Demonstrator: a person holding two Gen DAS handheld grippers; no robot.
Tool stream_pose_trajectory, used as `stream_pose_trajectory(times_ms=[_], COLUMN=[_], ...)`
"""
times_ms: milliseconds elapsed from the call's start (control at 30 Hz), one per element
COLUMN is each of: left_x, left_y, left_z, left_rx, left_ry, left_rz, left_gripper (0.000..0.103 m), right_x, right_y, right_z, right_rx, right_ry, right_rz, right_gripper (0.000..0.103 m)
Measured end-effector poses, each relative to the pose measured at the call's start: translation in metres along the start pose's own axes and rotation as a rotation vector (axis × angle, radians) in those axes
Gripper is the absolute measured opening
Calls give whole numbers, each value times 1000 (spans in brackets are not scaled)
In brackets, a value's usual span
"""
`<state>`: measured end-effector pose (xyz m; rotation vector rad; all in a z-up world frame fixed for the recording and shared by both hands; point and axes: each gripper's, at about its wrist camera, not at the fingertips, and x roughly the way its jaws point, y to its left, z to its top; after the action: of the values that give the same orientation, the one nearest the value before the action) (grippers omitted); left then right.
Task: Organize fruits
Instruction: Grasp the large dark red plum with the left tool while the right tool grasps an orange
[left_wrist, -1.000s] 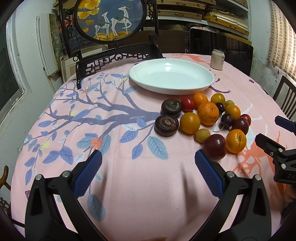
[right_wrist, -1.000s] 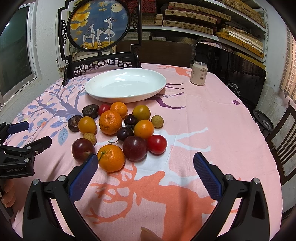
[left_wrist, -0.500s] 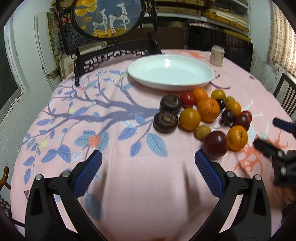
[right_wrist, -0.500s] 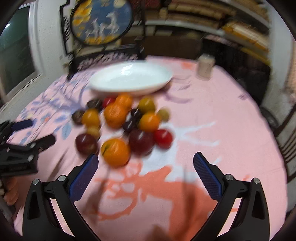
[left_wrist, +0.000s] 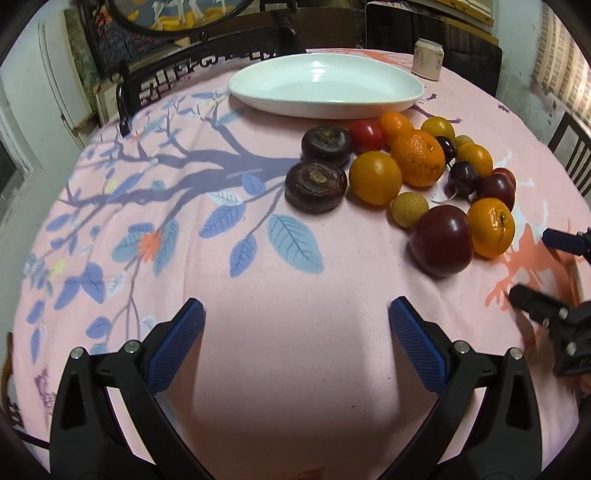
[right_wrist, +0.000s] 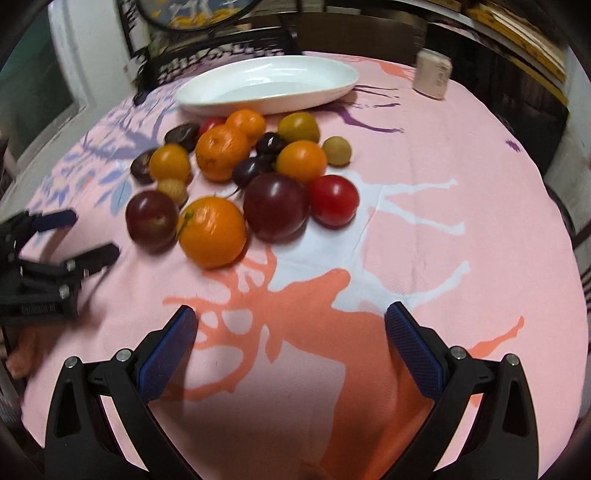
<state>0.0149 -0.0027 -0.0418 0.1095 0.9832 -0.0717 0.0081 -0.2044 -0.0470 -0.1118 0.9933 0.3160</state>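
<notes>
A: Where do the fruits sit?

B: In one tight cluster (left_wrist: 413, 177) on the pink tabletop (left_wrist: 258, 369), just in front of the white plate (left_wrist: 325, 86). The plate has nothing in it.

A: What is in the cluster?

B: Two dark brown flat fruits (left_wrist: 316, 181) on its left edge, several oranges (left_wrist: 417, 157), a large dark plum (left_wrist: 441, 240) at the near edge touching an orange with a stem (left_wrist: 491, 227), and a red tomato (right_wrist: 334, 205) on the right side. Smaller dark and yellowish fruits lie between them.

A: And the left tongs?

B: The left tongs (left_wrist: 295, 332) have their blue pads spread wide over bare cloth, holding nothing, well short of the fruit.

A: The right tongs?

B: The right tongs (right_wrist: 290, 332) are also spread apart and empty, above the orange deer print, with the stemmed orange nearest ahead of them.

A: Anything else on the tabletop?

B: A pale can (left_wrist: 426, 64) stands upright beyond the plate, to its right.
</notes>
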Motion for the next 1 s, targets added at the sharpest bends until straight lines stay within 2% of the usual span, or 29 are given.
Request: stream_pose_trajectory(times_ms=[67,200,267,333,467,533,700,833,1000], left_x=[1,-1,-7,-20,-28,-24,-7,-2,5], left_y=[4,1,-3,-14,-41,-50,-60,-62,-67], left_z=[0,1,3,5,9,12,18,25,33], left_rx=[-23,-6,7,51,179,211,253,254,255], left_ry=[6,3,-15,-70,-118,-97,-38,-37,-43], left_rz=[-30,-19,-77,-134,-148,-201,-249,-281,-268], left_gripper=[101,101,101,101,101,95,63,60,60], right_x=[-1,-3,-5,-7,-13,-18,-32,-34,-33], right_y=[-1,-1,-3,-6,-12,-19,-26,-27,-27], right_z=[-2,-5,-4,-2,-1,-1,-2,-2,-2], right_rx=[-36,-89,-69,-41,-6,28,57,55,57], right_ry=[5,9,-3,-22,-50,-77,-147,-163,-163], right_rz=[15,36,46,117,175,196,190,187,188], right_gripper=[102,102,102,102,102,102,102,102,102])
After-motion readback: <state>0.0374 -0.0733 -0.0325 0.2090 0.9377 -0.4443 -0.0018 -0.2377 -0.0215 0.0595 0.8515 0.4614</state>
